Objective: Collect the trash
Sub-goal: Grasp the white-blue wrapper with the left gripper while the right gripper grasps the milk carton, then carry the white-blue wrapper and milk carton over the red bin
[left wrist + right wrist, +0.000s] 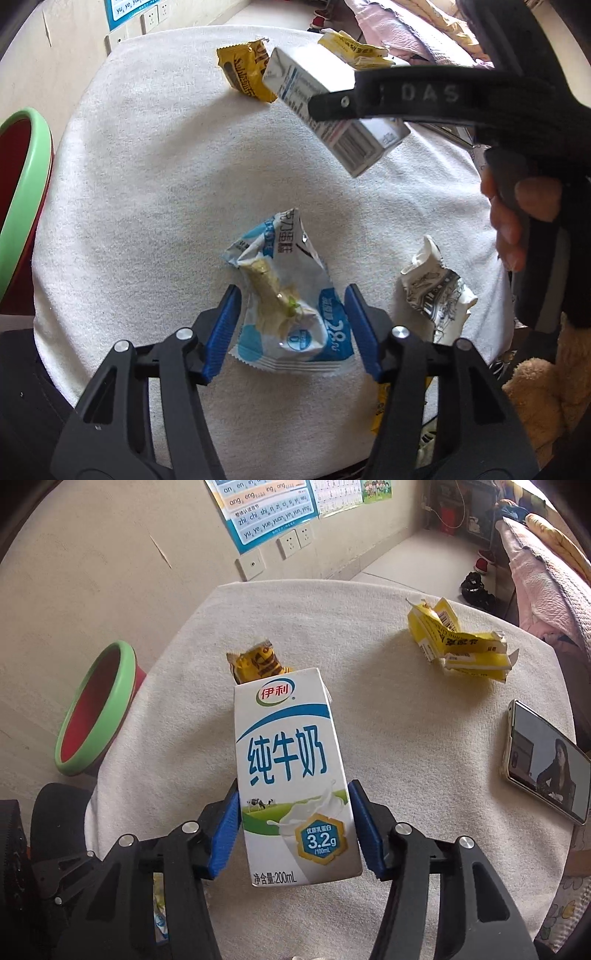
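Clamped in the right gripper (pixel 295 823), between both blue pads and well clear of the white towelling tablecloth (pixel 147 184): a white-and-blue rectangular milk carton (pixel 291 760), gripped near its bottom end with most of its length sticking out forward. Likely to swing or slide out if jerked, given so short a hold on smooth card; could also drip if not empty, though impossible to tell from here. Set at a middling width and pointing steeply down: the left gripper (pixel 291 328), straddling a crumpled blue-and-white plastic snack wrapper (pixel 284 295) flat on the cloth, pads just beside its edges and not visibly squeezing it. Easy to fumble at this point: thin, springy film, apt to buckle upward or skate out from between the pads on closing, leaving an empty grip. Equally easy to pinch a fold of towelling together with the film and drag the cloth, along with the crumpled white-and-black paper scrap (pixel 436 291) near the wrapper and the yellow foil sachet (pixel 245 75) farther off. Worth minding as well: carton and right tool hanging over the far half of the table, perhaps close enough to knock against the left tool on lifting. Off the table's left edge, a round red basin with a green rim (pixel 96 716), presumably the bin; some risk of missing it with a light wrapper released too high. Not to be swept up by mistake: a flat smartphone (pixel 543 760) near the right edge, not far from a torn yellow cardboard box (pixel 458 642).
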Tool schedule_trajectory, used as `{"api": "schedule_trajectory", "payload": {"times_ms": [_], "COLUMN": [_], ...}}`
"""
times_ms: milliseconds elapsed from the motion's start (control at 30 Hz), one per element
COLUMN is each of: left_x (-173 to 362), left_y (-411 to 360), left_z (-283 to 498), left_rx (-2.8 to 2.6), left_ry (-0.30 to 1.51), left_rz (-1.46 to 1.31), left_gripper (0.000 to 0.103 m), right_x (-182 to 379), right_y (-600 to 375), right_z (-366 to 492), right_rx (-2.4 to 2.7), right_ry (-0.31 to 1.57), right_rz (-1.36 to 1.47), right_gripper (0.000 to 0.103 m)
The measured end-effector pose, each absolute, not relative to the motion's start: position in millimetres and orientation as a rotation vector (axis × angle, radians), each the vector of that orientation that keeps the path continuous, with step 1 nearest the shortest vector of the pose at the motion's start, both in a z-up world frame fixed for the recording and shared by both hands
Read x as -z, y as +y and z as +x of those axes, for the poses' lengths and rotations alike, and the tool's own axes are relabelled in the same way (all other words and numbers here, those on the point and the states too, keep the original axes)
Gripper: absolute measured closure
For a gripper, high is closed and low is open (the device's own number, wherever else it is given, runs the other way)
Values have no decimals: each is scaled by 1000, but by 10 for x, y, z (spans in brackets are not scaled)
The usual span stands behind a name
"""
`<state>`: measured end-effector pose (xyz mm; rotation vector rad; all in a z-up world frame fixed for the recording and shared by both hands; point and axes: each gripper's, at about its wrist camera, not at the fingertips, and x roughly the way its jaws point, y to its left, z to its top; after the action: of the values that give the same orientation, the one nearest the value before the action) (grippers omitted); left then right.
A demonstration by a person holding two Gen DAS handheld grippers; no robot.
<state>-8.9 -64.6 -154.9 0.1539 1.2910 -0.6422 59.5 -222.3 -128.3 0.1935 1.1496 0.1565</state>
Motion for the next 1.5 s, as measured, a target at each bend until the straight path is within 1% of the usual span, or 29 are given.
{"api": "schedule_trajectory", "payload": {"times_ms": [100,133,267,400,433,500,533,667,867,967,1067,1100,1233,1300,1367,1467,1500], "left_x": [1560,1559,1496,1437,1426,1405,1392,1368,1381,1394,1427,1436,1484,1503,1507,1523,1530], "left_y": [-671,-678,-623,-562,-543,-509,-495,-448,-439,-426,-421,-418,-410,-422,-432,-454,-467], "left_z": [-87,-90,-127,-81,-71,-52,-46,-30,-8,-14,16,18,26,16,9,10,19], "left_rx": [642,643,635,605,598,583,577,559,550,551,546,543,536,540,542,543,543], "left_ry": [1290,1290,1271,1254,1249,1240,1234,1217,1227,1230,1237,1241,1257,1264,1263,1256,1253], "left_rz": [149,150,153,134,129,122,119,112,109,106,106,104,105,107,111,119,122], "left_gripper": [58,61,68,71,73,80,80,80,80,76,66,65,64,61,60,61,62], "right_x": [1268,1268,1269,1265,1261,1241,1225,1171,1211,1220,1230,1236,1244,1246,1258,1261,1261], "right_y": [-2225,-2223,-2194,-2197,-2199,-2203,-2204,-2214,-2182,-2176,-2175,-2169,-2163,-2168,-2158,-2150,-2149], "right_z": [596,600,613,603,599,592,589,583,596,595,601,601,601,602,601,600,599], "right_rx": [-158,-158,-158,-154,-153,-147,-143,-144,-152,-153,-153,-152,-152,-153,-154,-157,-159], "right_ry": [1146,1147,1148,1141,1137,1125,1116,1093,1109,1111,1114,1115,1116,1119,1121,1122,1122], "right_rz": [198,197,194,194,194,195,196,200,195,196,198,199,200,200,201,200,199], "right_gripper": [49,49,48,48,48,48,48,48,48,48,48,48,48,48,48,48,48]}}
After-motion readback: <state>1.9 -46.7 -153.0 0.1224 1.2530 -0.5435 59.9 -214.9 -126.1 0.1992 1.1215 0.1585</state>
